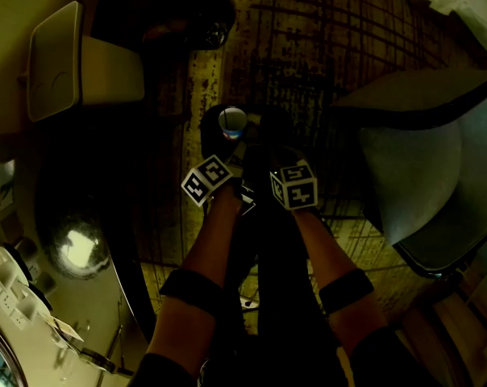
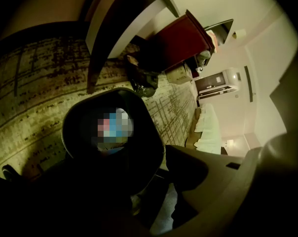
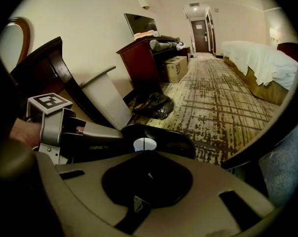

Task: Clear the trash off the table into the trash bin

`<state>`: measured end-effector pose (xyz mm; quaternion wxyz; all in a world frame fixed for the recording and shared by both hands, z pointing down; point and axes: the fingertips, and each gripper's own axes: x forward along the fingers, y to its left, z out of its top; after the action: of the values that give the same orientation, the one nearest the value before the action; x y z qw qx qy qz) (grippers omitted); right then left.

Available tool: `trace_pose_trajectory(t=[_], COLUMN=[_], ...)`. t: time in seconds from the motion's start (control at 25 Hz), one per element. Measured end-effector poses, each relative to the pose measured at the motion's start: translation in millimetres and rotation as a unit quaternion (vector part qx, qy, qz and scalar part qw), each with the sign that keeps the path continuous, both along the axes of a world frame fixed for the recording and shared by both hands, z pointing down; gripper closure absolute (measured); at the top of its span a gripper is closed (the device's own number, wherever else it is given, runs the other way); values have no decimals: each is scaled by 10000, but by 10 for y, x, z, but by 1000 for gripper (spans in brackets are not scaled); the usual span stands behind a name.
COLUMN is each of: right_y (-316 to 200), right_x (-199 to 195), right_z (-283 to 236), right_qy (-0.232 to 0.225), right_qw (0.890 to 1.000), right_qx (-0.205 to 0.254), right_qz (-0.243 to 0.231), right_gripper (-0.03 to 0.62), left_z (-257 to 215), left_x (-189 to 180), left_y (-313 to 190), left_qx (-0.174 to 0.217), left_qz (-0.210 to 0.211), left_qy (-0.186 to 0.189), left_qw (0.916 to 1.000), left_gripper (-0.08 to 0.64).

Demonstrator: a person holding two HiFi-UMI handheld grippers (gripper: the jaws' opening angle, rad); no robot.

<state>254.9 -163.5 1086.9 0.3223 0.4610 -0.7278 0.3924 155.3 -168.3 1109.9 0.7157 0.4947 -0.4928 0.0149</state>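
Observation:
A black trash bin [image 1: 208, 132] stands on the patterned carpet, and a white-rimmed paper cup [image 1: 232, 122] with a blue band lies inside it. Both grippers hang side by side just above the bin's near rim. My left gripper [image 1: 230, 164] is open and holds nothing; in its own view the bin [image 2: 144, 137] fills the middle, with the cup [image 2: 109, 149] mostly under a mosaic patch. My right gripper [image 1: 268, 161] is shut with nothing seen in it. The right gripper view shows its closed jaws over the bin [image 3: 181, 138], the cup [image 3: 144, 144] and the left gripper [image 3: 87, 132] beside them.
A grey upholstered chair [image 1: 425, 164] stands close on the right. A cream slanted furniture leg [image 3: 107, 102] and a black bag [image 3: 155, 105] lie beyond the bin. A table edge with a shiny round object [image 1: 78, 248] is at the lower left. A bed [image 3: 257, 63] is farther off.

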Motion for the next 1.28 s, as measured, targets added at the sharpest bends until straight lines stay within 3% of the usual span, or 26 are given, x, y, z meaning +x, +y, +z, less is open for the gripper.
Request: trace_pose_trajectory(t=[0.24,0.36,0.56,0.68,0.88,1.04,1.28], right_y=[-76,-99,-104,-293,-512,-627,-686], right_x=[16,41,0,-100,-412,-913,-2102], right_z=[-172,-428,-1424,-2145,-3319,-4056,-4831], right_qy=[24,15,-58,-131,-333,-508,-950], right_qw=[10000,10000,9997,9984,9935,9848,9553], right_qx=[60,51,220,538,1039,1427,1842], right_qz=[8,75,80,-60,-324,-847,-2110], right_gripper=[592,592,592,592,592,592,592], left_z=[-230,-567,-1606,-2462,-3807,-4582,-5295], left_x=[18,49,-101,-198,-592,-1140,-2299], left_y=[-93,-116,24,-89,-141,-56,361], left_qx=[164,382,757,1281,2063,2573,2838], left_qz=[26,40,85,70,16,-233,-851], left_qy=[11,112,-349,-443,-920,-1459,-2535], left_qw=[9999,9992,9965,9907,9742,9550,9208], left_gripper=[333,338,557,557,557,557,557])
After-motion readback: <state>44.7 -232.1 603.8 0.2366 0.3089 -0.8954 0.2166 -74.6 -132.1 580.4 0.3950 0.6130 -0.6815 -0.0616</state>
